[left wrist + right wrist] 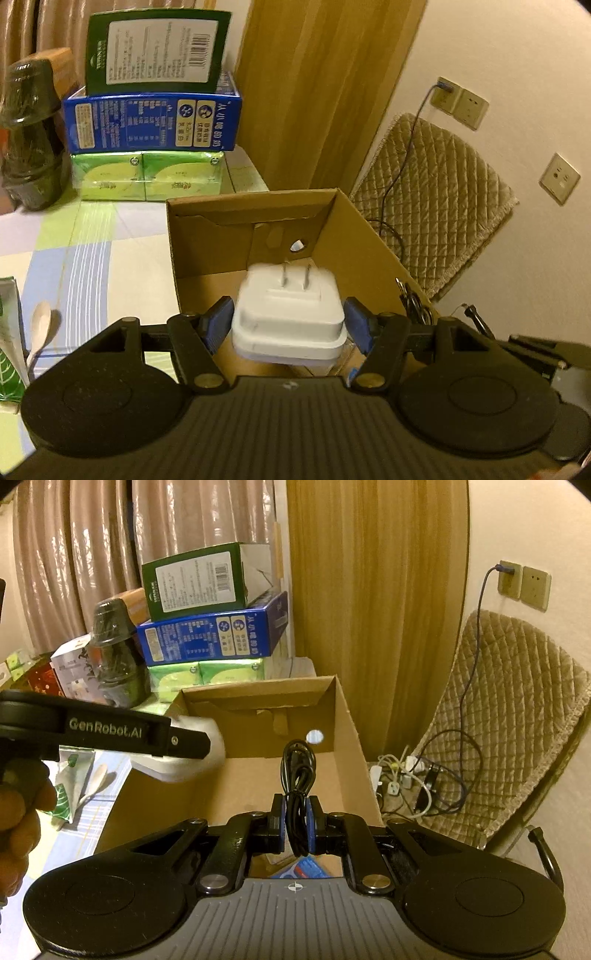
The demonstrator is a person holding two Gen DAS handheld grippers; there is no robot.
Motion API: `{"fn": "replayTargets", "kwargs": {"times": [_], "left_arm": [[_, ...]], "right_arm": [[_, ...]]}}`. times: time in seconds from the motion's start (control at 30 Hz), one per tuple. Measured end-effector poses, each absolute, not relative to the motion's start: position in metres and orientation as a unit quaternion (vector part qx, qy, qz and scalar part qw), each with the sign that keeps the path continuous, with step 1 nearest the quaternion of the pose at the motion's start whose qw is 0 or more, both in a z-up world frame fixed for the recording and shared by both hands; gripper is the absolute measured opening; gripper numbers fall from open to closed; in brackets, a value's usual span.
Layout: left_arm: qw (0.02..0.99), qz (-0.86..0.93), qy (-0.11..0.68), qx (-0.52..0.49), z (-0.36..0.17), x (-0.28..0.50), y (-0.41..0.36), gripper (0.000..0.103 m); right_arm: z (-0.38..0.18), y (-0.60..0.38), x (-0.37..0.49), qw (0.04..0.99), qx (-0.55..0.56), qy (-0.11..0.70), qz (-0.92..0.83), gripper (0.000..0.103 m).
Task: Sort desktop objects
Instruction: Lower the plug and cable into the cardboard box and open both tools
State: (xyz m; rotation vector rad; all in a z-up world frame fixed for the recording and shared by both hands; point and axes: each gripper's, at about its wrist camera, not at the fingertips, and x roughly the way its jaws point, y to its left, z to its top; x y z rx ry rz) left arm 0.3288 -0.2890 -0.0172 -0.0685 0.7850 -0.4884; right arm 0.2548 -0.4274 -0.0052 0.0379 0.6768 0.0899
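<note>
The left gripper (288, 321) has its jaws clamped on a white plug adapter (290, 314) above the cardboard box (207, 251). The right gripper (296, 821) pinches a coiled black cable (297, 771) over its near-right part. Stacked cartons (151, 125) stand far left on the counter (92, 258); the box's floor lies open.

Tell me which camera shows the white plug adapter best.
The left wrist view: the white plug adapter sits centred between the left gripper fingers, prongs visible, above the cardboard box. The right wrist view shows only a blurred white edge behind that gripper's arm.
</note>
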Motion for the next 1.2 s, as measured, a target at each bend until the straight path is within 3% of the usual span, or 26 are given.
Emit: {"fn": "replayTargets", "kwargs": {"times": [0.4, 0.47, 0.53, 0.57, 1.2], "left_arm": [[0.907, -0.21, 0.361, -0.049, -0.008, 0.317, -0.253, 0.069], [0.909, -0.205, 0.359, -0.048, -0.006, 0.313, -0.247, 0.069], [0.91, -0.202, 0.359, -0.047, -0.005, 0.309, -0.24, 0.069], [0.911, -0.199, 0.358, -0.047, -0.005, 0.306, -0.236, 0.07], [0.928, -0.136, 0.343, -0.057, 0.013, 0.207, -0.153, 0.083]], "right_arm": [[-0.006, -0.421, 0.28, 0.944, 0.039, 0.322, 0.062, 0.008], [-0.002, -0.423, 0.286, 0.947, 0.051, 0.311, 0.068, 0.013], [0.005, -0.426, 0.285, 0.951, 0.059, 0.298, 0.057, 0.045], [0.008, -0.427, 0.282, 0.953, 0.065, 0.29, 0.055, 0.05], [0.021, -0.391, 0.16, 0.942, 0.119, 0.303, 0.083, 0.064]]}}
